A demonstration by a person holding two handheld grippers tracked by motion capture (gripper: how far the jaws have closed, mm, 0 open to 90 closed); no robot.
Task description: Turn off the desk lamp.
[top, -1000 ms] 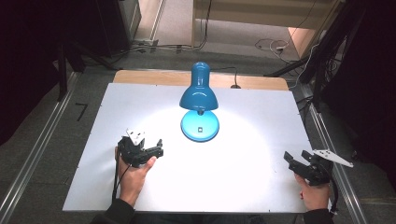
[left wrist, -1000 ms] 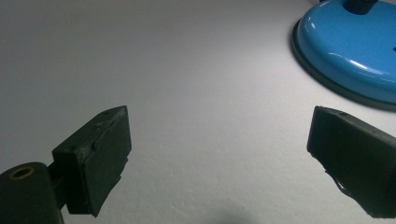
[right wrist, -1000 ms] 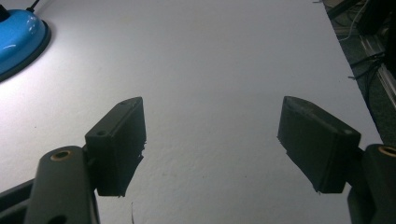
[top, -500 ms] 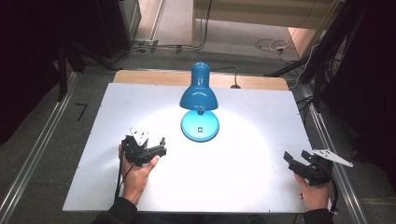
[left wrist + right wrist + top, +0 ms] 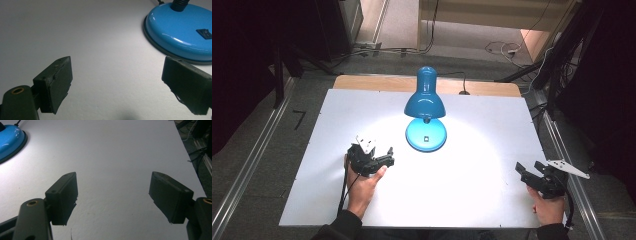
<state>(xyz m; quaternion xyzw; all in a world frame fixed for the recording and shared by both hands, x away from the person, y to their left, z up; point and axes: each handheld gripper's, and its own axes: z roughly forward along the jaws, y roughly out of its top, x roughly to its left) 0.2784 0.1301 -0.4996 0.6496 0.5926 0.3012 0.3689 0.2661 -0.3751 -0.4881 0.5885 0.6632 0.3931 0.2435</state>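
Blue desk lamp (image 5: 425, 112), lit, upright at table (image 5: 472, 200) centre-rear, rocker switch (image 5: 205, 33) on base; left gripper (image 5: 381, 159), jaws apart and empty, now shifted nearer lamp base, suggesting approach to switch; right gripper (image 5: 528, 172), jaws apart, parked far right.

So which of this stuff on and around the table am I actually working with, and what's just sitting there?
In the job:
- blue desk lamp, lit, with the rocker switch on its base
- left tongs, open, nearest the lamp base
- right tongs, open, at the table's right edge

Just lying about:
- loose cables on the floor behind the table
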